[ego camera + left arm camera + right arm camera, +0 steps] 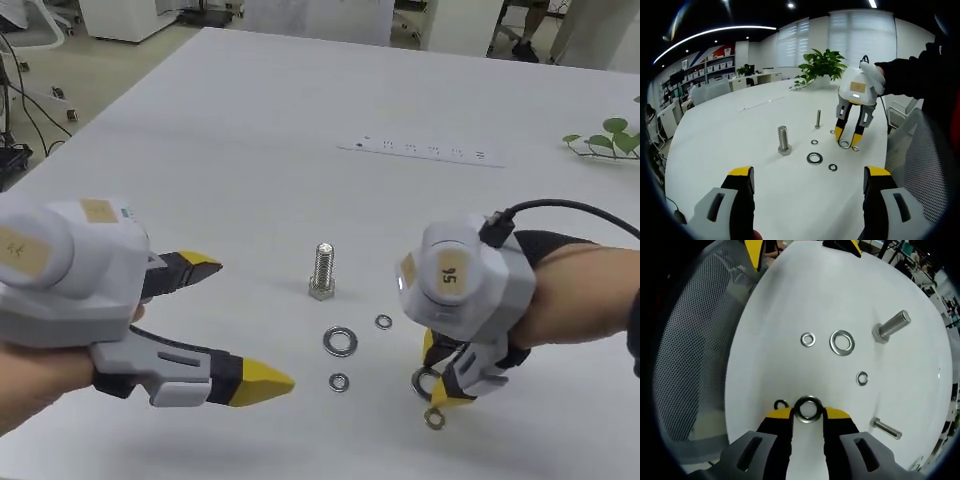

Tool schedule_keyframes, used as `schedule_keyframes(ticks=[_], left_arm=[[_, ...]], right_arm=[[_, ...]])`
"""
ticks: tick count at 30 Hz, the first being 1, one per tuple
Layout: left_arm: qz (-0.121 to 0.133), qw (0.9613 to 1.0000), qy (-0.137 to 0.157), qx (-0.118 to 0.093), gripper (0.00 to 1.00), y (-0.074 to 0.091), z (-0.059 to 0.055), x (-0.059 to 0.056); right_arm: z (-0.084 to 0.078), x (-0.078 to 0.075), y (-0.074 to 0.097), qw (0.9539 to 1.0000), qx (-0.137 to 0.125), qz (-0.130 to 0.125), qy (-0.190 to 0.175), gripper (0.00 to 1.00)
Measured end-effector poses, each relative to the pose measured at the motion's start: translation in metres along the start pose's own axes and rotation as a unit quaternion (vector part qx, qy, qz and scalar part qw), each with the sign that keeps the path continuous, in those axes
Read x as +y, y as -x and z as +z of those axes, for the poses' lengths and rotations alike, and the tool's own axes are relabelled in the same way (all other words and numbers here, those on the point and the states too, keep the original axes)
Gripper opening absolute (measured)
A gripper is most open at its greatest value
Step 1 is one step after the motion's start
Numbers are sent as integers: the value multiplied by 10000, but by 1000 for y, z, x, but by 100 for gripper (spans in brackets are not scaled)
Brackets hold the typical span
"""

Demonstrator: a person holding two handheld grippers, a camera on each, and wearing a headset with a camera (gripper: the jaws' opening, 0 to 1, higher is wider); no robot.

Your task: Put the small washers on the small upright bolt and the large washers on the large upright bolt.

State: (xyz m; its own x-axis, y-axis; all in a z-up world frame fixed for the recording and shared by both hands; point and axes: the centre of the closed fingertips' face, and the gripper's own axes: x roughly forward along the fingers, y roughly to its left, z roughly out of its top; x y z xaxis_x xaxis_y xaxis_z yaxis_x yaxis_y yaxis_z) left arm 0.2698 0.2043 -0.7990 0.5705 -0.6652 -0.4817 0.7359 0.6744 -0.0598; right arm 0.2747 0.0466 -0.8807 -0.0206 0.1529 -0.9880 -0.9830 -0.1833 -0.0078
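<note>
Where the white worktop (250, 130) runs towards its far edge there is broad bare surface, broken only by a white power strip (420, 150) and a leafy plant (605, 138) at the far right. The left tongs (245, 322) hover at the near left, yellow tips spread wide with nothing between them. Open surface separates them from the large bolt (322, 272), which stands upright on its head mid-worktop. At the near right the right tongs (847, 137) point down, tips closed on a large washer (807, 409) close to the surface, a small washer (435, 418) just beside them. A second large washer (340, 341) lies flat near the large bolt, between a small washer (383, 321) and another small washer (338, 381). The small bolt (818, 119) stands upright, well apart from the large one. A mesh chair (695, 355) sits at the near edge, and shelving (715, 62) lines the room's wall.
</note>
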Motion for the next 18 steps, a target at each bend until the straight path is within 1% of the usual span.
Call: schedule_keyframes(ticks=[11, 14, 15, 18], left_arm=[[9, 10000, -52, 10, 90, 0, 0, 1], [9, 10000, -67, 22, 90, 0, 0, 1], [8, 10000, -71, 21, 91, 0, 0, 1], [9, 10000, -70, 24, 91, -1, 0, 1]], right_arm=[[0, -2, 1, 9999, 86, -77, -116, 22], [-1, -3, 1, 9998, 33, -51, -203, 22], [-1, -2, 1, 9996, 13, -5, -268, 22], [-1, 0, 1, 9996, 7, 26, -268, 22]])
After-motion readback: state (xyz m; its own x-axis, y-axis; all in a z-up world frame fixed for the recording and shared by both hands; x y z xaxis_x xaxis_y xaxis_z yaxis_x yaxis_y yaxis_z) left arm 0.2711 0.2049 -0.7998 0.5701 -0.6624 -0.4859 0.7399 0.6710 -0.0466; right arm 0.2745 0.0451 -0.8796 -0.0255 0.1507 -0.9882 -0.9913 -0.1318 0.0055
